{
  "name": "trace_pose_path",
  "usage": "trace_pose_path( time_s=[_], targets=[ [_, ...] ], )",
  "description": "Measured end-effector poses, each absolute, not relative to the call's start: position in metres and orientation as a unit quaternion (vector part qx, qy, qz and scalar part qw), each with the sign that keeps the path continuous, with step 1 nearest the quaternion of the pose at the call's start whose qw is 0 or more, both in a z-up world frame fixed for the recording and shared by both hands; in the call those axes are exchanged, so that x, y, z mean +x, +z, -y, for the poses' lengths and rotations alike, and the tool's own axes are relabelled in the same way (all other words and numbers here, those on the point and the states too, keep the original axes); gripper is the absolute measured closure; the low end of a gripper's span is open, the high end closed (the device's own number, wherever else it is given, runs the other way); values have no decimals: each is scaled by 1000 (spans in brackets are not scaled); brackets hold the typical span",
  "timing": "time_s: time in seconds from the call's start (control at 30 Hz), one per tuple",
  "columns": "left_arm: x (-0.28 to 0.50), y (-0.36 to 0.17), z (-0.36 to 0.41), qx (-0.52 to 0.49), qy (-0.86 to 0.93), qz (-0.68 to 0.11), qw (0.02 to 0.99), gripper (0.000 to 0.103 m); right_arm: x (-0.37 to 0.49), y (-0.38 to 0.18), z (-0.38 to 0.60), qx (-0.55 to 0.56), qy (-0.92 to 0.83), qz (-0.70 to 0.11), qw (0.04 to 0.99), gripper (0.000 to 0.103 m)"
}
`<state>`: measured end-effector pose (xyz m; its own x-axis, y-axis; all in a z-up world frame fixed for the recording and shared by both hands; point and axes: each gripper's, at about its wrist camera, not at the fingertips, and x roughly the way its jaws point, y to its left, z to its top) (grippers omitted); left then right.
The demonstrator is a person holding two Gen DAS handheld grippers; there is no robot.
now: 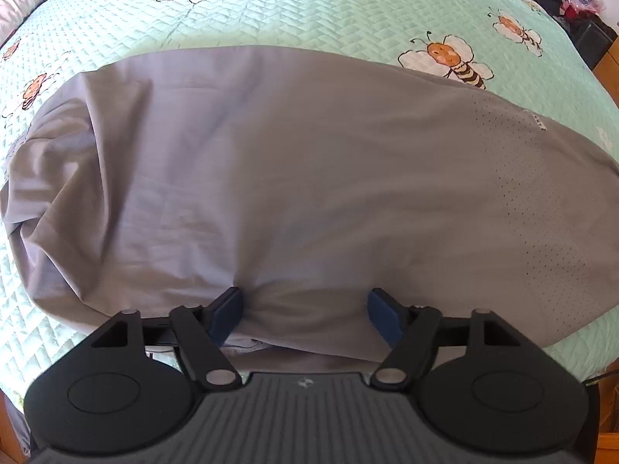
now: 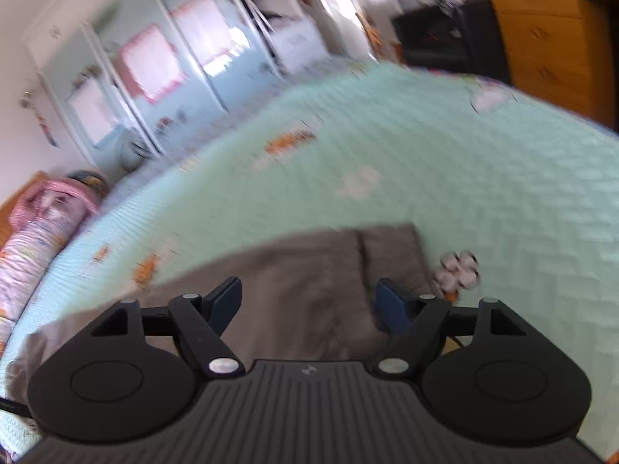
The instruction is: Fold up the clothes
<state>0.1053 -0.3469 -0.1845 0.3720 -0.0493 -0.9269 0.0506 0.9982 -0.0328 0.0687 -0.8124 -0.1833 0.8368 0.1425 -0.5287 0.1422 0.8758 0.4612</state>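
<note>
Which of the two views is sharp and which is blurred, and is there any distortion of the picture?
Left wrist view: sharp, even daylight, the grey garment and bee-print bedspread clear, edges bent by the fisheye. Right wrist view: strong motion blur over the bedspread and wardrobe doors; only the right tongs look crisp.

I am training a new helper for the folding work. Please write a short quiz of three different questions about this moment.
1. True or false: the left gripper has its fingers shut flat together.
2. What insect is printed on the green quilt?
3. The grey garment lies: A) on the quilt, B) on the floor, C) in the wardrobe.

Key
1. False: the fingers stand apart, with bunched grey cloth between them.
2. Bees.
3. A.
</note>
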Motion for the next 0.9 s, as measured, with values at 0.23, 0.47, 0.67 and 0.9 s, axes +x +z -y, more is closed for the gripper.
trace_pose_path(
  time_s=[0.23, 0.47, 0.67, 0.9],
  targets=[
    [104, -189, 347, 2, -29, -560, 828, 21, 38, -205, 837, 381, -6, -303, 873, 29],
    [104, -192, 347, 4, -30, -562, 827, 18, 42, -216, 850, 472, -13, -303, 828, 28],
    [105, -195, 347, 6, -30, -563, 826, 15, 57, -214, 841, 484, 61, -265, 832, 27],
    [106, -198, 348, 11, -31, -563, 826, 12, 63, -198, 806, 326, 36, -268, 906, 27]
  ],
)
